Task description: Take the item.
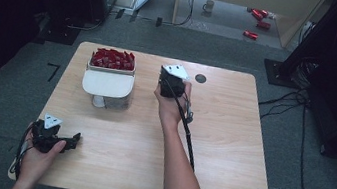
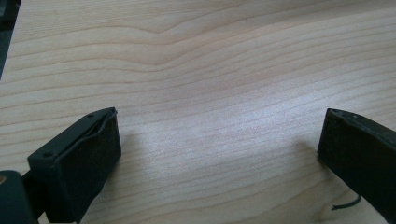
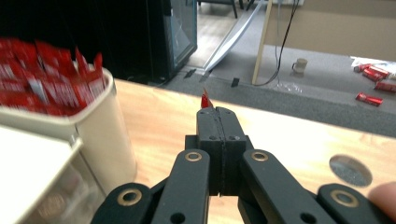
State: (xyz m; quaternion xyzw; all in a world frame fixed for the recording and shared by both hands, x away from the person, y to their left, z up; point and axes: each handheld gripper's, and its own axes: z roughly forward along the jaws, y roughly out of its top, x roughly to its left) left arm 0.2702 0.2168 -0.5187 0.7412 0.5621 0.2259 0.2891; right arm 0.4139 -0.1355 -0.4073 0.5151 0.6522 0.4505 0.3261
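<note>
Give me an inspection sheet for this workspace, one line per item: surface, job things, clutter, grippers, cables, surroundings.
Surface: light wooden table, with a round grey disc near its far edge.
Job things: cream plastic bin heaped with small red packets.
Clutter: nothing seen on the table.
Grippers: left gripper open over bare wood; right gripper shut on a red packet scrap.
Cables: black cable trails along the right forearm.
Surroundings: grey floor, mug, red cans.

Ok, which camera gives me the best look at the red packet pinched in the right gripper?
The right gripper view: the right gripper has its jaws pressed together, and the red packet pokes out as a small corner above the tips. The high view shows that gripper from above, beside the cream bin; the packet there is too small to tell.
</note>
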